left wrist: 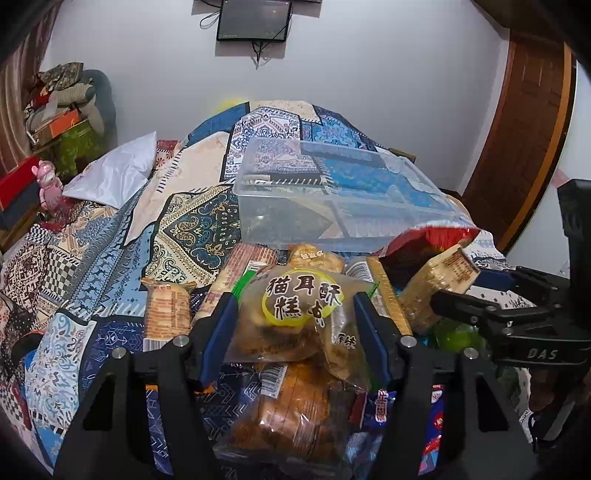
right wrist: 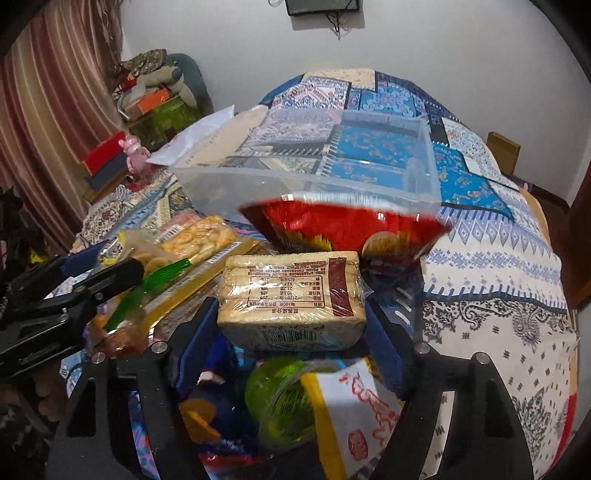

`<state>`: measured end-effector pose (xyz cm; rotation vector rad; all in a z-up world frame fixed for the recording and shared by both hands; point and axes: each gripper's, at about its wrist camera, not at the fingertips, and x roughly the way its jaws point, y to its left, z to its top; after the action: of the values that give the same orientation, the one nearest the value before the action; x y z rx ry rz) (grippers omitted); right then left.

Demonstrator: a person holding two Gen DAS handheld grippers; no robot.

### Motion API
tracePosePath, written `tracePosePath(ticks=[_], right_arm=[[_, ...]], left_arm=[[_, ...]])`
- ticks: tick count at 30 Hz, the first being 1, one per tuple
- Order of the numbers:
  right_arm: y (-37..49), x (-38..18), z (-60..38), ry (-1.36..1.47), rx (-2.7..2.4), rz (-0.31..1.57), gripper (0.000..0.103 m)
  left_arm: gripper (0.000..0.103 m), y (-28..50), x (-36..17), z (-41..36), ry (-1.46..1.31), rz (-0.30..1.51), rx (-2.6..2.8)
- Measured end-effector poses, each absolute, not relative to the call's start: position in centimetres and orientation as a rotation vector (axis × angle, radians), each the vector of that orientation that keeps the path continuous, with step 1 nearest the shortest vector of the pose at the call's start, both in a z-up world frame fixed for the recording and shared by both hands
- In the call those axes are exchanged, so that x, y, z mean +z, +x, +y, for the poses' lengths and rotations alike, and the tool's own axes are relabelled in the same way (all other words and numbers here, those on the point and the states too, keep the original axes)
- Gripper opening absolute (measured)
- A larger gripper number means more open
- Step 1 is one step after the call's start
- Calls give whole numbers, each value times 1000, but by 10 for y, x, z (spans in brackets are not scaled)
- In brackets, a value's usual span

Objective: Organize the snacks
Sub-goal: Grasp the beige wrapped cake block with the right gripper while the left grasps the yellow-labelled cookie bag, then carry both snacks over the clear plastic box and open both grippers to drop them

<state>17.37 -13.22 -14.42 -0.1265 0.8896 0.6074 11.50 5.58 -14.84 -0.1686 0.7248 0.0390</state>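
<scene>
You had both tools working over the snack pile at the near edge of the bed (left wrist: pixel 192 229), the one with the patchwork blue-and-cream cover.

Your left gripper (left wrist: pixel 295 314) had its fingers closed in on one clear bag of cat-ear crisps (left wrist: pixel 295 314). The yellow round label read 猫耳酥 糕点, so that was easy to ID. Under it lay one see-through bag of brown baked pieces (left wrist: pixel 295 417), label too crumpled to read.

Your right gripper (right wrist: pixel 291 314) had its fingers pressed against the two sides of one wrapped block of pale wafers (right wrist: pixel 291 299), nutrition table facing up but upside down to the camera, digits too small to trust. From the left wrist view the same tool's black body showed "DAS" in white.

One red chip bag (right wrist: pixel 343 229) sat just past the wafers, touching the near wall of the one clear plastic bin (right wrist: pixel 369 184), which stood further up the bed.

Left of the cat-ear bag were two orange-striped biscuit packs (left wrist: pixel 166 306), barcodes visible, text unreadable. One green jar-like tub (right wrist: pixel 280 398) with a white-and-yellow label in red characters lay right under the right tool.

On the wall hung one dark screen (left wrist: pixel 253 20).
</scene>
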Motion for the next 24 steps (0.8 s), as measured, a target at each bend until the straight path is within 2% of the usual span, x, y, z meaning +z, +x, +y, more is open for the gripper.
tracePosePath(ticks=[4,14,24], right_arm=[[166,-130,-137,-104,622,858,74],[150,-87,-141,-78,657,749,74],[173,-52,-151,-68,604,636,74]], left_arm=[[58,109,-141,56,-179,716,31],[57,103,-98,58,-169,621,38],[57,140,-65,57,-131,550,21]])
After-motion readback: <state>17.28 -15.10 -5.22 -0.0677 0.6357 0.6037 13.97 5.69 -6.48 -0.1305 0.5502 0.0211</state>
